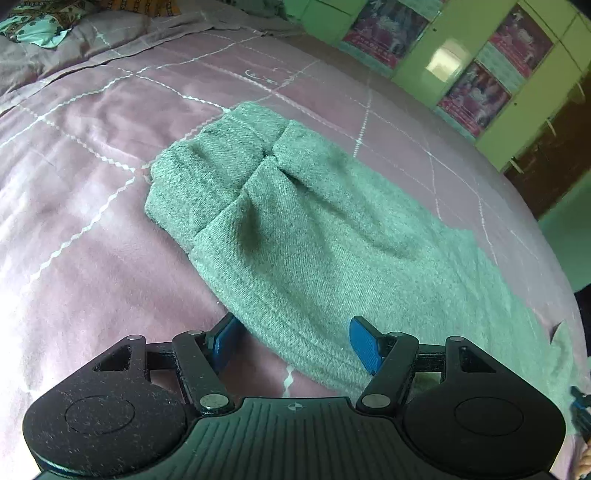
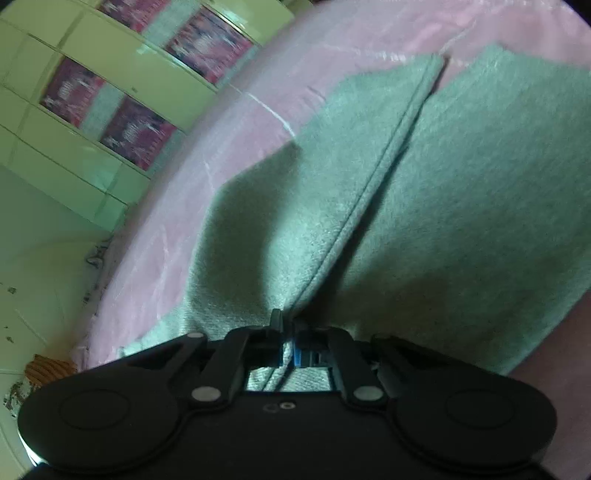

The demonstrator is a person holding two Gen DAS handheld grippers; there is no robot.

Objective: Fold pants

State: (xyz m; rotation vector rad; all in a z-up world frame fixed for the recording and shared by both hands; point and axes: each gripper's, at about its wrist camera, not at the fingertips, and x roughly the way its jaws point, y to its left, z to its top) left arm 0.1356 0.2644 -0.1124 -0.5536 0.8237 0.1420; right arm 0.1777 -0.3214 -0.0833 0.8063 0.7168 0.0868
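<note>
The pants (image 1: 295, 206), a grey-green knit, lay spread on a pink bedspread (image 1: 81, 192) crossed by thin white zigzag lines. In the left wrist view they ran from the middle of the frame down toward the lower right, with a bunched, creased end near the centre and the flatter cloth widening toward the bottom edge.

The left gripper (image 1: 295, 343) stood at the bottom of that view with its jaws well apart. Its blue pads (image 1: 364, 345) sat on either side of the near hem of the pants, and the cloth's edge lay between them, but neither pad pressed on it; the left pad was over the pink cover just beside the hem.

In the right wrist view the pants (image 2: 461, 177) filled the middle and right of the frame, and a stitched seam ran from the upper right down to the bottom centre. The right gripper (image 2: 290, 349) was there at the lower centre, its jaws closed tight, and the seam fold ran straight into the pinch between the blue pads, so it had hold of the pants. The cloth rose in a ridge toward the grip, with a dark shadow on each side of it. This view was somewhat blurred.

Green cupboards (image 2: 74, 122) with pink-and-dark pictures on their doors stood in the upper left of the right view and in the upper right of the left view (image 1: 461, 59). Patterned cloth (image 1: 40, 22) lay in the upper left corner of the left view.
</note>
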